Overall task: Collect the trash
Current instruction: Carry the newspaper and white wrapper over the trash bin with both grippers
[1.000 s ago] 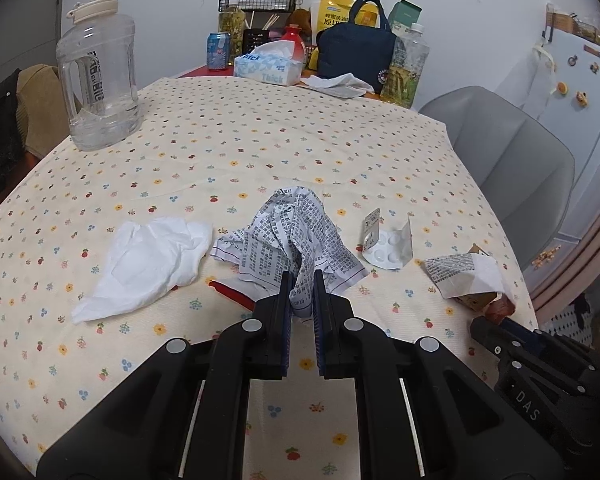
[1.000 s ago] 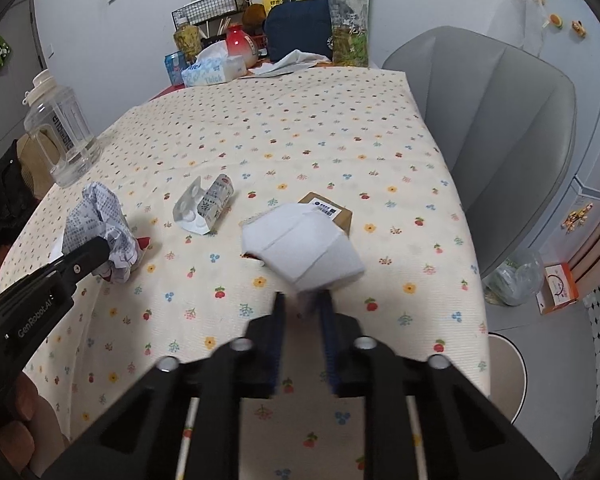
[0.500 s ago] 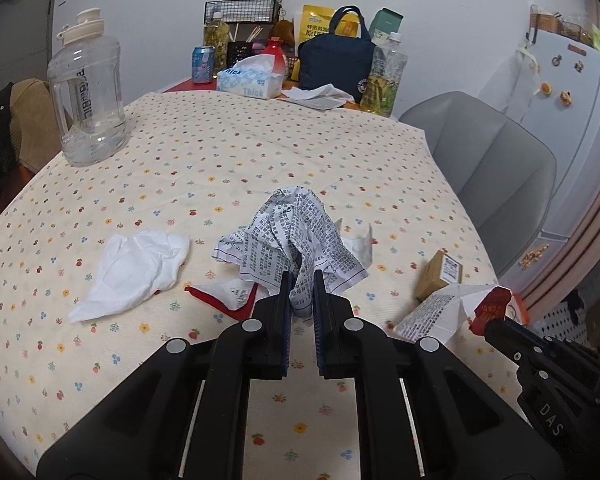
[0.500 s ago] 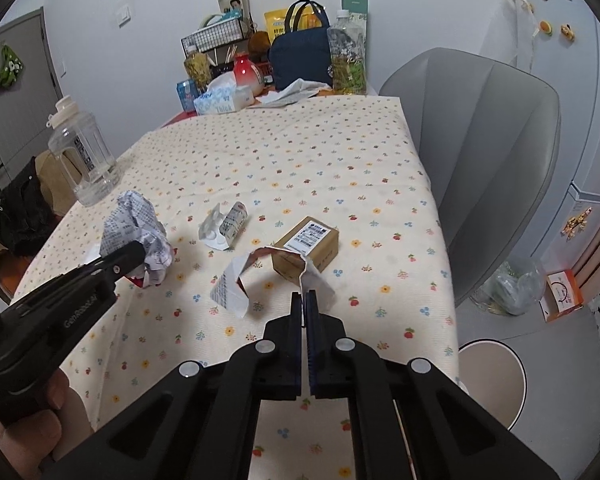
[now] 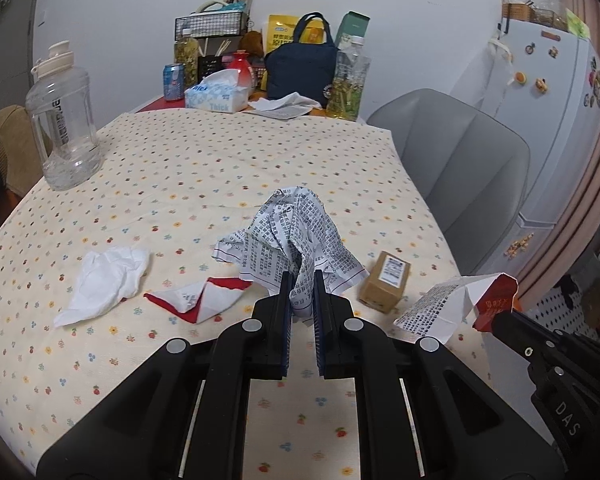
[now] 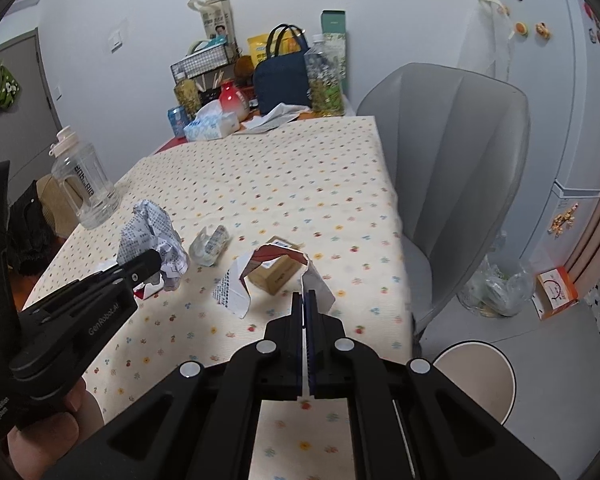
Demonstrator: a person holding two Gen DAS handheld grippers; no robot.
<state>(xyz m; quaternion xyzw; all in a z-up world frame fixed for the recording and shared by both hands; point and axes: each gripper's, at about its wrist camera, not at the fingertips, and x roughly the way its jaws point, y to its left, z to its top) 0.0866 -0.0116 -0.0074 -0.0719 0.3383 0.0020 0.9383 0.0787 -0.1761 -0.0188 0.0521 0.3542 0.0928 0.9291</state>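
Note:
My left gripper (image 5: 301,280) is shut on a crumpled printed paper (image 5: 296,232) and holds it above the table; it shows in the right wrist view (image 6: 150,232) too. My right gripper (image 6: 304,300) is shut on a torn white-and-red paper wrapper (image 6: 240,280), lifted off the tablecloth; it shows at the right in the left wrist view (image 5: 456,300). On the table lie a white tissue (image 5: 104,280), a red-and-white wrapper (image 5: 196,300), a small brown box (image 5: 386,280) and a crushed clear blister pack (image 6: 210,242).
The flowered tablecloth (image 5: 220,168) covers the table. A big clear water jug (image 5: 62,120) stands at the left. A tissue box (image 5: 216,94), blue bag (image 5: 300,68) and bottles crowd the far end. A grey chair (image 6: 452,152) and a round white bin (image 6: 474,376) are to the right.
Both grippers have lifted and pulled back with their papers. The right one closed on the wrapper and raised it, uncovering the brown box.

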